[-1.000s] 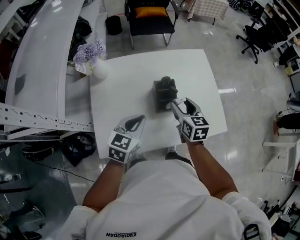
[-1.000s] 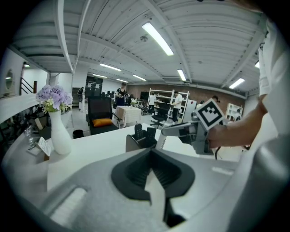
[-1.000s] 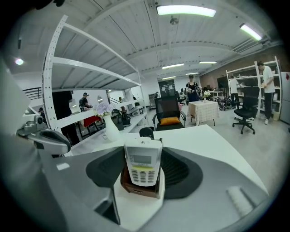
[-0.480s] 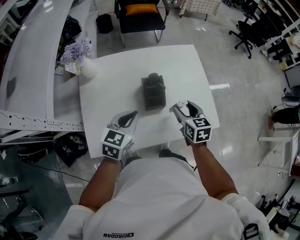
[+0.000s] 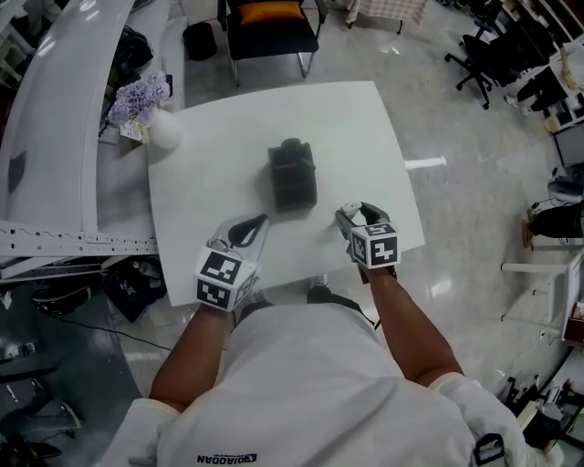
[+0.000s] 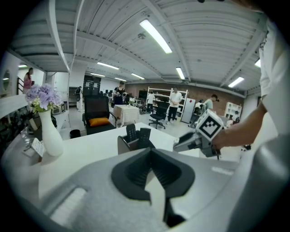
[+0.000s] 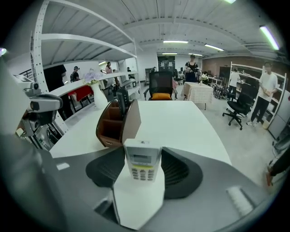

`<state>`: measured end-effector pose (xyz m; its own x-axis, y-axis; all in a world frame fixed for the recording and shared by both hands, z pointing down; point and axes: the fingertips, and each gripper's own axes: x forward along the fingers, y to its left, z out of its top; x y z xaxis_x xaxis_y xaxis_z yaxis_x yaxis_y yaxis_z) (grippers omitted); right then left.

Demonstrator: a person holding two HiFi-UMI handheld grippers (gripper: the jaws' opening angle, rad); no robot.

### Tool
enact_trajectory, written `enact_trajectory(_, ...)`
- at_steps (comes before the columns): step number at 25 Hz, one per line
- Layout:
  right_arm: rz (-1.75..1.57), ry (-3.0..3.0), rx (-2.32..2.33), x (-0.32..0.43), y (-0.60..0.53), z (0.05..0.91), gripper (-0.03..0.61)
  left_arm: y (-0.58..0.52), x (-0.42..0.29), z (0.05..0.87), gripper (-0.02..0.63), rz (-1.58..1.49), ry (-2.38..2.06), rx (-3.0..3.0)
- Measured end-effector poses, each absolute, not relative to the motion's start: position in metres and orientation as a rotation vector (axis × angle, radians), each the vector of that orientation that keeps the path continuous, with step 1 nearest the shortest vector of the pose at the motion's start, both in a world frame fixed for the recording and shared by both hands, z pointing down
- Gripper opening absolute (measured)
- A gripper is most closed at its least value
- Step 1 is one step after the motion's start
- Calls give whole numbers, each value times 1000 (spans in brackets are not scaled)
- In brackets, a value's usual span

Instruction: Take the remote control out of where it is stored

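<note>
A dark desk organiser [image 5: 292, 173] stands in the middle of the white table [image 5: 365, 128]. In the left gripper view the organiser [image 6: 136, 140] holds two black remotes upright. My right gripper [image 5: 358, 219] hovers over the table's near right part, clear of the organiser. It is shut on a white remote control [image 7: 142, 161] with a small screen and buttons. The brown-lined organiser [image 7: 118, 121] lies ahead and to the left of my right gripper [image 7: 142, 158]. My left gripper [image 5: 246, 230] is near the front edge, shut with nothing in it, as the left gripper [image 6: 152, 158] view confirms.
A white vase of purple flowers [image 5: 151, 114] stands at the table's far left corner. A black chair with an orange cushion [image 5: 269, 23] is behind the table. White shelving [image 5: 64, 137] runs along the left. Several people [image 7: 267, 90] stand far off.
My right gripper has drawn back from the organiser toward the table's near right edge, carrying the white remote. The left gripper has hardly moved.
</note>
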<state>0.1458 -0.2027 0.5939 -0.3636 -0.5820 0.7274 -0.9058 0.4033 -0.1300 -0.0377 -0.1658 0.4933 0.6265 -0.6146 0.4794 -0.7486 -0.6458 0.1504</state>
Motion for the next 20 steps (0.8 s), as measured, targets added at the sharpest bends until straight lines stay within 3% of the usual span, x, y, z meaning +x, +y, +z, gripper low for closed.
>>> enact_trajectory(20, 919, -1972, 1292, 148, -256, 662, 233, -177, -47, 500, 2, 566, -1147, 2455)
